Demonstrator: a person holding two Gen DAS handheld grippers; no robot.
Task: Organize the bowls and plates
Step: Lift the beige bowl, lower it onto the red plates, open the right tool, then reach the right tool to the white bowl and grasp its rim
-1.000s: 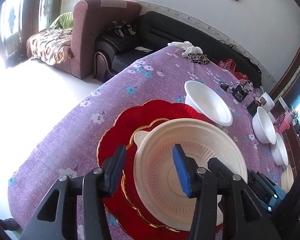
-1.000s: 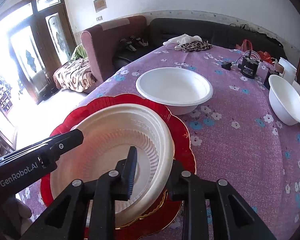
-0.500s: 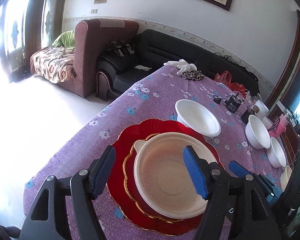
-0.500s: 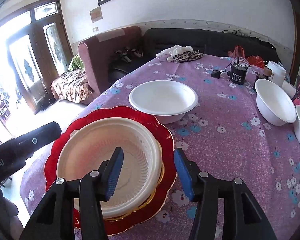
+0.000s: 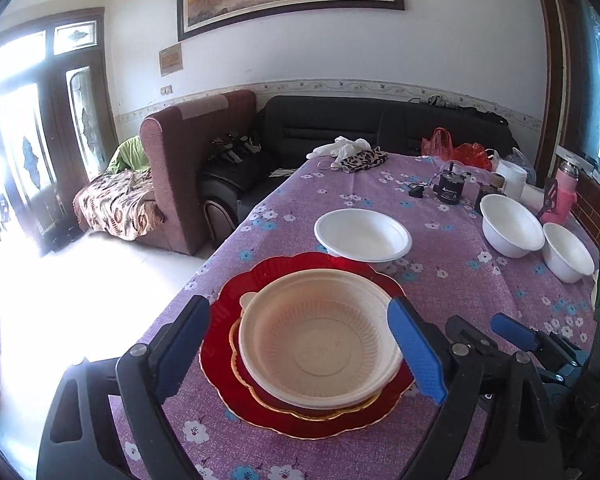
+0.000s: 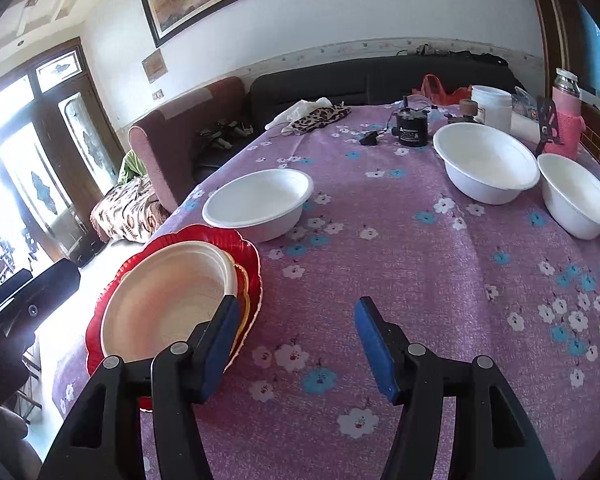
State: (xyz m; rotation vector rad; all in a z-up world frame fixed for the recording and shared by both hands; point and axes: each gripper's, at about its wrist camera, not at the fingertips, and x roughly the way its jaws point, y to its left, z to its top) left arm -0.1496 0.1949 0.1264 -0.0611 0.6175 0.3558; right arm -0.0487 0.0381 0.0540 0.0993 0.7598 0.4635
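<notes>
While both hand-held grippers hover low over a purple flowered tablecloth [image 6: 400, 248], neither holds anything. Nearest, the left gripper [image 5: 300, 352] has its blue-padded jaws spread wide and opening further, framing a cream bowl [image 5: 320, 340] without touching it. The right gripper [image 6: 296, 344] is also opening, with only bare cloth between its pads.

That cream bowl, ribbed and empty, sits in a small gold-edged dish, which rests on a red scalloped plate [image 5: 260, 276] near the table's corner. It looks like thin moulded plastic or pulp: probably light, slightly flexible, and best pinched at the rim or its small side tab.

Just beyond the red plate stands an empty white bowl [image 6: 260, 204]. Further right, well apart, two more white bowls [image 6: 486, 164] stand side by side, both empty. These seem light and rigid enough to lift by the rim and nest together.

At the far end lie a black device, a white tub and folded cloths.
</notes>
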